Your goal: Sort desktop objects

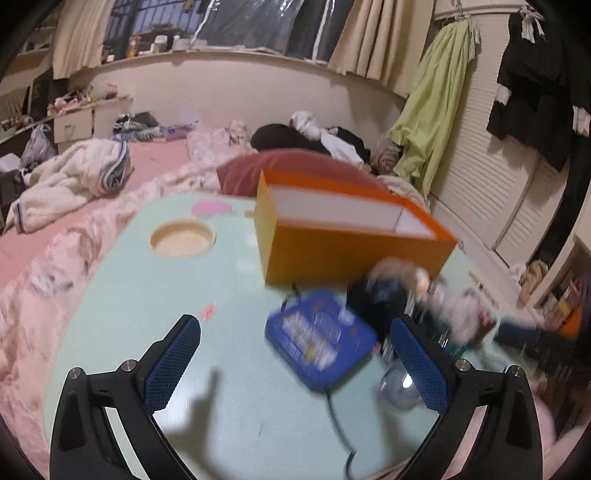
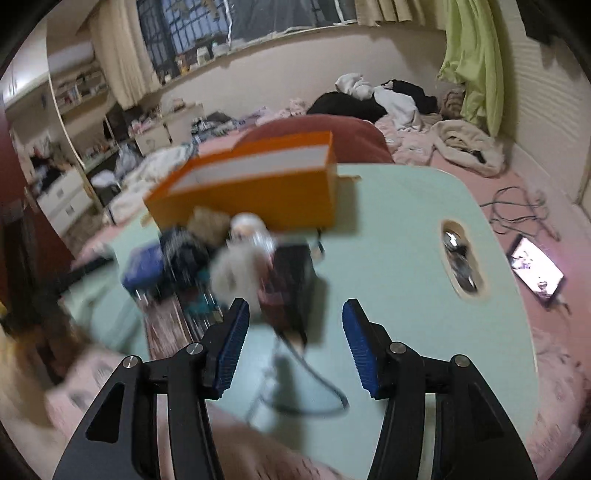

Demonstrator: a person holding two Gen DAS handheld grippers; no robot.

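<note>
A lived-in bedroom at home.
Beyond the fingers: a pink bed (image 1: 155, 155) heaped with clothes (image 1: 325, 136), a curtained window (image 1: 258, 26), garments (image 1: 436, 103) hanging on louvred wardrobe doors (image 1: 491, 192), cluttered shelves (image 2: 79, 88).

Orange box (image 1: 354, 254) with white inner walls; pale mint-green table (image 1: 122, 306); blue flat case (image 1: 319, 339) with blurred white print; black cable (image 1: 338, 417); pink bedding (image 1: 33, 258); gripper pads (image 1: 173, 363) blue, cross-hatched.
</note>
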